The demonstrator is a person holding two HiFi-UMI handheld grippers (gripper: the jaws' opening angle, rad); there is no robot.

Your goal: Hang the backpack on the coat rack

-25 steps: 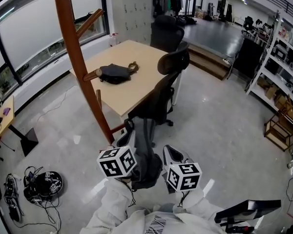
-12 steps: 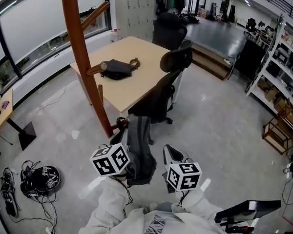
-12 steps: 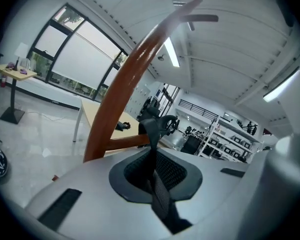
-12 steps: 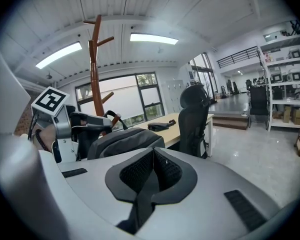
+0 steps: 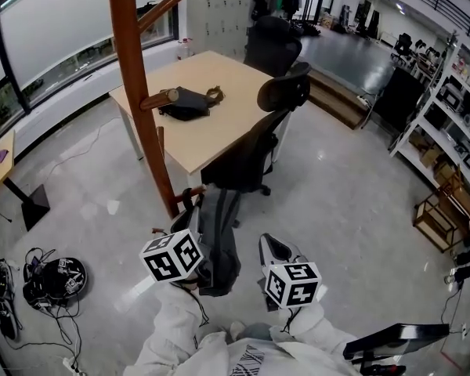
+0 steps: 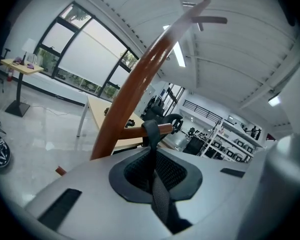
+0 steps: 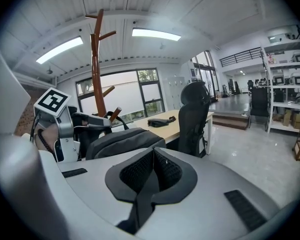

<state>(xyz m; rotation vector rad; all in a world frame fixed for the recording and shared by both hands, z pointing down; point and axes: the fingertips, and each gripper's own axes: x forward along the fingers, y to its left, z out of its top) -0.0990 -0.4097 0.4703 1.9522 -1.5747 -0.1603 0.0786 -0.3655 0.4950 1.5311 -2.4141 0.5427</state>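
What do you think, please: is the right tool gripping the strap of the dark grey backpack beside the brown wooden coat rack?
No: the left tool grips the strap of the dark grey backpack beside the brown wooden coat rack; the left gripper view shows it.

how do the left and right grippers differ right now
The left gripper has its jaws clamped on the backpack strap; the right gripper has its jaws together with nothing between them. The left gripper faces the coat rack up close; the right gripper looks across at the backpack from the side. Both have their jaws closed.
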